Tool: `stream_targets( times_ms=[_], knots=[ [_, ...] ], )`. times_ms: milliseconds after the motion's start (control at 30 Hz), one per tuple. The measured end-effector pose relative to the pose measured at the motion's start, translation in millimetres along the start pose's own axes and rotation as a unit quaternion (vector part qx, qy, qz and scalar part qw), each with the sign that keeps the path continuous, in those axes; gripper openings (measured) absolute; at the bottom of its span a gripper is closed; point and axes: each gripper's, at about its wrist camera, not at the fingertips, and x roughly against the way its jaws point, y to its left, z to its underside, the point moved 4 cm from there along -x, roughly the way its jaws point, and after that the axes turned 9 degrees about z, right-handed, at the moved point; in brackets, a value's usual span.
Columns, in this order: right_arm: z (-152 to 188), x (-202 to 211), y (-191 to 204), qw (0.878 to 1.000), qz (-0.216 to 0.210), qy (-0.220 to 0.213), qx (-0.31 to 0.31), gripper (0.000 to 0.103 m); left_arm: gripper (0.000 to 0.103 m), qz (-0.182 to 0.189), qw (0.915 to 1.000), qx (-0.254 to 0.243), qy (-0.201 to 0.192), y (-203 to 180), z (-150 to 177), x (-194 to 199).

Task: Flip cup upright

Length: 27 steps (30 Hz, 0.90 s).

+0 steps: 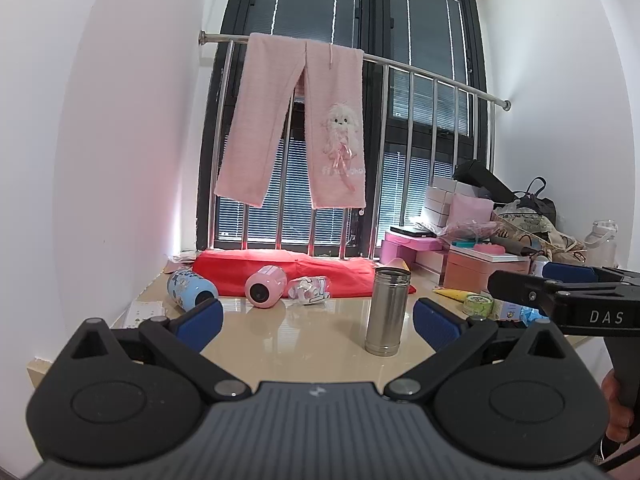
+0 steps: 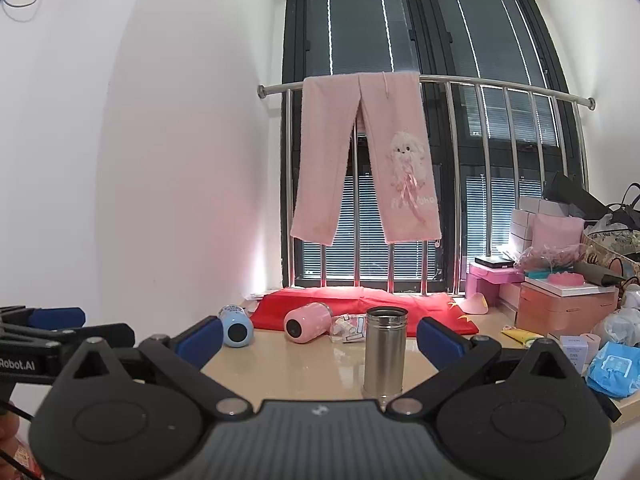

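Note:
A steel cup [image 1: 387,311] stands upright on the beige tabletop [image 1: 304,344], open end up; it also shows in the right wrist view [image 2: 383,352]. A pink cup [image 1: 265,286] [image 2: 306,323] and a blue cup [image 1: 191,287] [image 2: 237,325] lie on their sides further back. My left gripper [image 1: 318,320] is open and empty, held back from the steel cup. My right gripper [image 2: 319,338] is open and empty, the steel cup just ahead between its fingers, not touched. The right gripper's side shows in the left wrist view [image 1: 560,284].
A clear patterned cup [image 1: 310,289] lies by the pink cup on a red cloth [image 1: 320,272]. Boxes, bags and a jar [image 1: 600,236] crowd the right side. A yellow tube [image 1: 452,292] and blue wipes pack [image 2: 612,368] lie near the right edge. Pink trousers [image 1: 296,120] hang on a window rail.

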Motion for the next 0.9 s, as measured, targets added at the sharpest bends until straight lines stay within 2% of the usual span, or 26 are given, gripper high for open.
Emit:
stream_targets(
  times_ms=[900],
  knots=[
    [3.7, -0.4, 2.4, 1.0, 0.0, 0.004, 0.001, 0.103, 0.103, -0.003, 1.0, 0.0, 0.0, -0.3, -0.3, 0.1]
  ],
)
